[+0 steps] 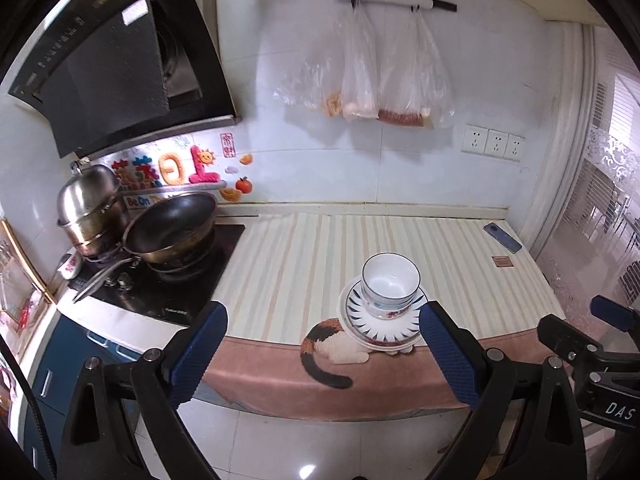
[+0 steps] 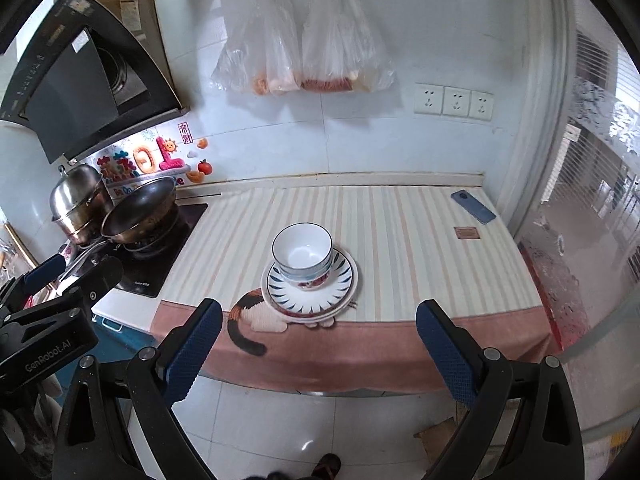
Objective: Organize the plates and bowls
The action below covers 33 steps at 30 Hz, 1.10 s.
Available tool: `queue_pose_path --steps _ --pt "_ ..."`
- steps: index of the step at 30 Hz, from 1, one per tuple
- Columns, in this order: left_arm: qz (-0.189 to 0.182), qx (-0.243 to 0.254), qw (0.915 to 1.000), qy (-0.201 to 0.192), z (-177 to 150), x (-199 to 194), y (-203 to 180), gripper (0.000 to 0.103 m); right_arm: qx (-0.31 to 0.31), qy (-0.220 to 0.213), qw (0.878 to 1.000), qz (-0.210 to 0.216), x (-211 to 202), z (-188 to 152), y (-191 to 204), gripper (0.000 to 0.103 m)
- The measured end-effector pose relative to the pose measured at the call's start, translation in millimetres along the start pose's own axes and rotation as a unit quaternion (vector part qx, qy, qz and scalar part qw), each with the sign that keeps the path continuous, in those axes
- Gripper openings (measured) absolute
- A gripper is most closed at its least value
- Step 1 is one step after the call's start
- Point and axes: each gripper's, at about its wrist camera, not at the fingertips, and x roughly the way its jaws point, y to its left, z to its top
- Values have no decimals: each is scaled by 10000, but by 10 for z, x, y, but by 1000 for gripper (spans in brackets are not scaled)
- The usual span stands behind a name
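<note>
Blue-rimmed white bowls (image 2: 302,254), nested upright, sit on top of a stack of plates (image 2: 310,286) with blue ray-like marks, all resting on the striped counter mat (image 2: 400,240) right at its front edge, where the mat's pink border and a cat picture (image 2: 250,320) begin. From the right wrist camera the stack is at about 12 o'clock, dead ahead between the fingers but well beyond them. The right gripper (image 2: 319,354) has its blue-padded jaws spread wide, nothing between them, hanging over the floor tiles in front of the counter. Same deal with the left gripper (image 1: 323,360): jaws wide apart and empty, with the stack up around 1 o'clock in its own view. Over at 10 o'clock there's a dark wok (image 2: 140,210) and a steel pot (image 2: 80,200) on the stove. A blue phone (image 2: 473,207) lies at 2 o'clock near the back corner, and plastic bags (image 2: 304,52) hang on the wall.
</note>
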Motion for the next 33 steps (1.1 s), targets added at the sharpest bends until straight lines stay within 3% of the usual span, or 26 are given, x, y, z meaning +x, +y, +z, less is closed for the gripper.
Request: queue_pose_path --steps 5,17,33 --pt "-101 -46 9999 21 -223 -294 122 98 71 -73 9999 -67 -378 -277 135 100" --pt "-22 -78 9999 -61 -598 -787 464 98 102 -128 9997 -188 -858 -728 480 100" --pt "-15 -248 9993 -286 -761 -1132 701 98 36 -165 9997 -175 -1122 -914 680 100"
